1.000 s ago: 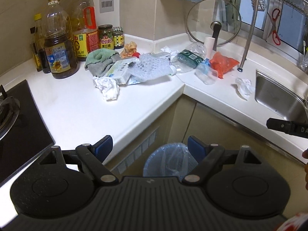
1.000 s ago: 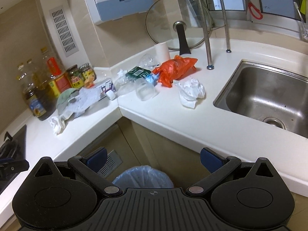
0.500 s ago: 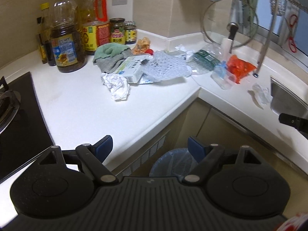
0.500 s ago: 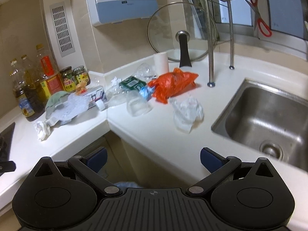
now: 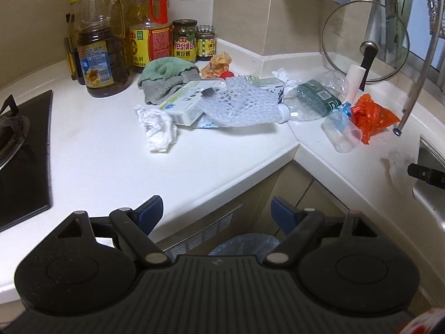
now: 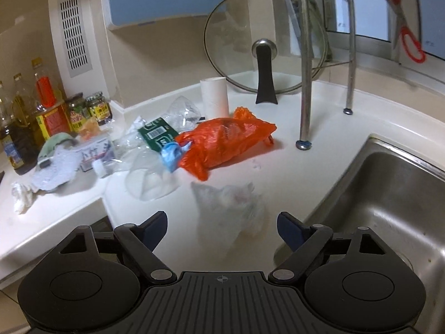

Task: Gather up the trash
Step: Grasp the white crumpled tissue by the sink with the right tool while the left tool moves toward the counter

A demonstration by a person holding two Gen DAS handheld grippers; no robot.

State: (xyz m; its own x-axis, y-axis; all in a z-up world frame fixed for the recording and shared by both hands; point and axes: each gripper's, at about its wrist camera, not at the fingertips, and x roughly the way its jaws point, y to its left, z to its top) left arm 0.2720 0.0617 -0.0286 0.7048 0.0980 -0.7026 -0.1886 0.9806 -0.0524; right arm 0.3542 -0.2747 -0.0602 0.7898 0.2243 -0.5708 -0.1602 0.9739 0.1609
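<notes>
Nothing is collected yet: the right gripper (image 6: 222,222) is closing around the crumpled white tissue (image 6: 230,206) between its fingers, not yet pinched, while the left gripper (image 5: 215,213) is held wide open and empty, the litter pile (image 5: 242,103) ahead untouched.

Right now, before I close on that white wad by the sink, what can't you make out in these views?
- White wad: motion-blurred in the right wrist view, shape unclear; right tongs are closing, pads not yet on it.
- Bin: mostly hidden behind the left tongs body in the left wrist view.
- Sink: cut off by the right edge.
- Jar labels: too small to read.
</notes>
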